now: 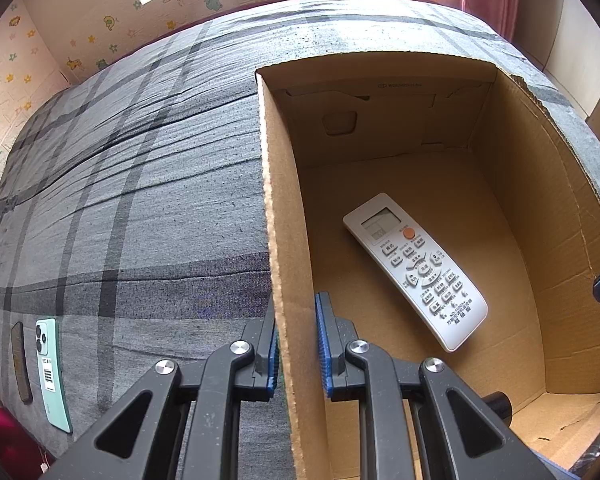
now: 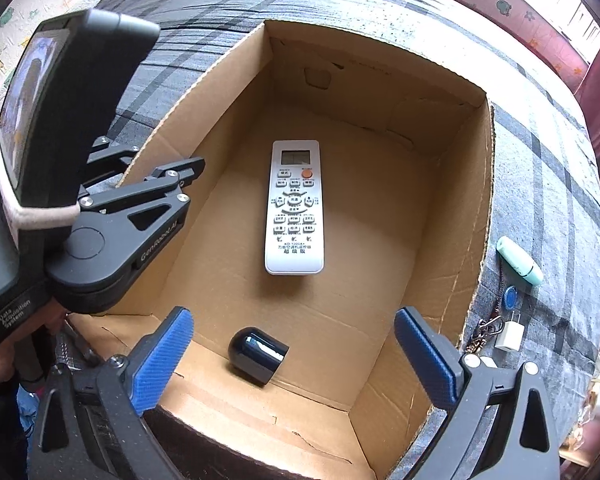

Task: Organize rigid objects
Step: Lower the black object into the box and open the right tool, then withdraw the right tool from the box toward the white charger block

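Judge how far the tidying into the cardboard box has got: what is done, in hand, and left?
Done: the white remote and a dark cylinder lie in the cardboard box. In hand: the left gripper straddles the box's wall; the right gripper hangs open, empty. Left: the green phone, mint case, blue tag and white plug lie outside.
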